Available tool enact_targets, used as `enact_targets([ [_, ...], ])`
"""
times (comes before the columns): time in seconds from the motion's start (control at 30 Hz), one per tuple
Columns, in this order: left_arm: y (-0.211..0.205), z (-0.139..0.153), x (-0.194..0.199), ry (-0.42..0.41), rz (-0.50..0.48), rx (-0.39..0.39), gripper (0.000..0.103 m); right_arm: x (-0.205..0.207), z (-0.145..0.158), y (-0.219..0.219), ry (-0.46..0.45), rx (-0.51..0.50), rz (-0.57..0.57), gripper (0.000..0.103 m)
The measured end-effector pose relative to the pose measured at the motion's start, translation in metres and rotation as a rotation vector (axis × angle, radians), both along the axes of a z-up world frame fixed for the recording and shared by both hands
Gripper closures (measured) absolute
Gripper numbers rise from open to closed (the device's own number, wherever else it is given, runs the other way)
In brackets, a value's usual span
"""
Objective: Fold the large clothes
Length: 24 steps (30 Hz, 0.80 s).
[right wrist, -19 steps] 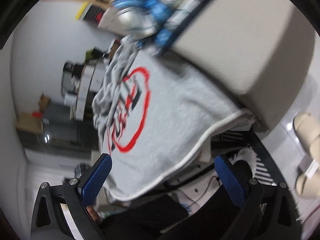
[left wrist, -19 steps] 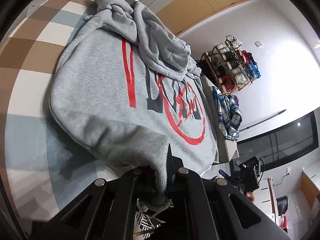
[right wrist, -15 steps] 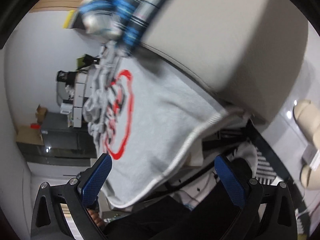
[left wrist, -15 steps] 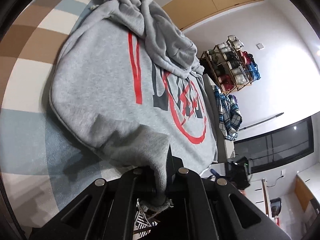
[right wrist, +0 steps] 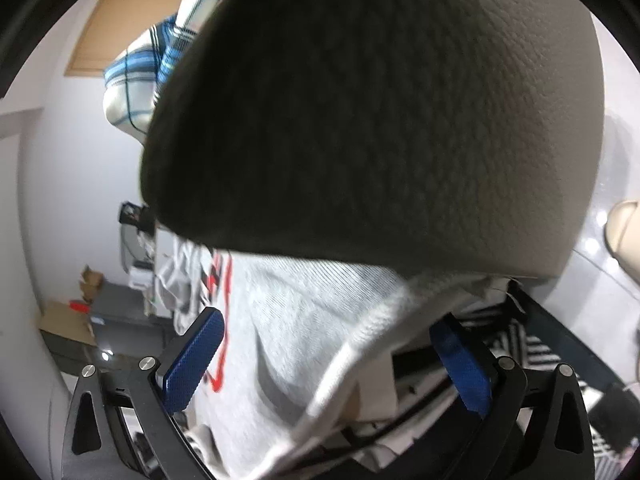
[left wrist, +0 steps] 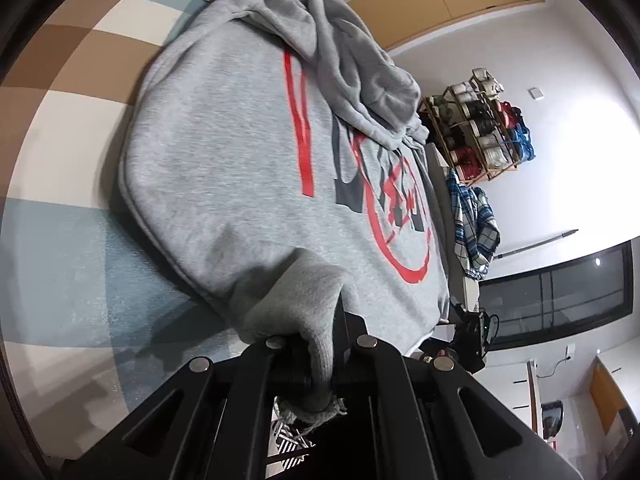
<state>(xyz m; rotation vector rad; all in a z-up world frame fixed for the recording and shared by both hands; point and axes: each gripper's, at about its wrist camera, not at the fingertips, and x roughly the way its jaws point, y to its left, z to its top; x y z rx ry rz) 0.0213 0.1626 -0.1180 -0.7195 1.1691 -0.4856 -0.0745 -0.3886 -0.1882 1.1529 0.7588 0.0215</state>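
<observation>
A grey hoodie (left wrist: pixel 240 168) with red and dark print lies spread on a checked blanket (left wrist: pixel 60 184), its hood and a sleeve bunched at the far end. My left gripper (left wrist: pixel 324 360) is shut on a bunched corner of the hoodie near its hem. My right gripper (right wrist: pixel 324 360) is open, its blue pads (right wrist: pixel 192 356) on either side of the hoodie's hanging hem (right wrist: pixel 360 344) without touching it. The hoodie (right wrist: pixel 280 320) hangs over the edge here.
A beige padded cushion edge (right wrist: pixel 380 112) fills the right wrist view, very close. A blue plaid shirt (left wrist: pixel 472 228) lies beyond the hoodie. A shelf of rolled items (left wrist: pixel 480 128) stands by the wall. A slipper (right wrist: pixel 624 232) is on the floor.
The right gripper has moved closer under the cushion edge, its open jaws now straddling the hem. The left gripper keeps its grip and has shifted slightly, drawing the corner up.
</observation>
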Motion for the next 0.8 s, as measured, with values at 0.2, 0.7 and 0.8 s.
enact_targets([
  [0.2,-0.004,0.0,-0.001,-0.009,-0.012,0.077,0.102,-0.002,-0.001,0.002,-0.103,0.045,-0.088,0.0],
  [0.7,-0.032,0.027,-0.01,0.038,0.006,0.265,0.102,-0.03,0.035,-0.006,-0.255,-0.039,-0.001,0.0],
  [0.8,-0.04,0.029,-0.009,0.05,-0.011,0.295,0.102,-0.033,0.029,-0.007,-0.252,-0.002,0.01,0.0],
])
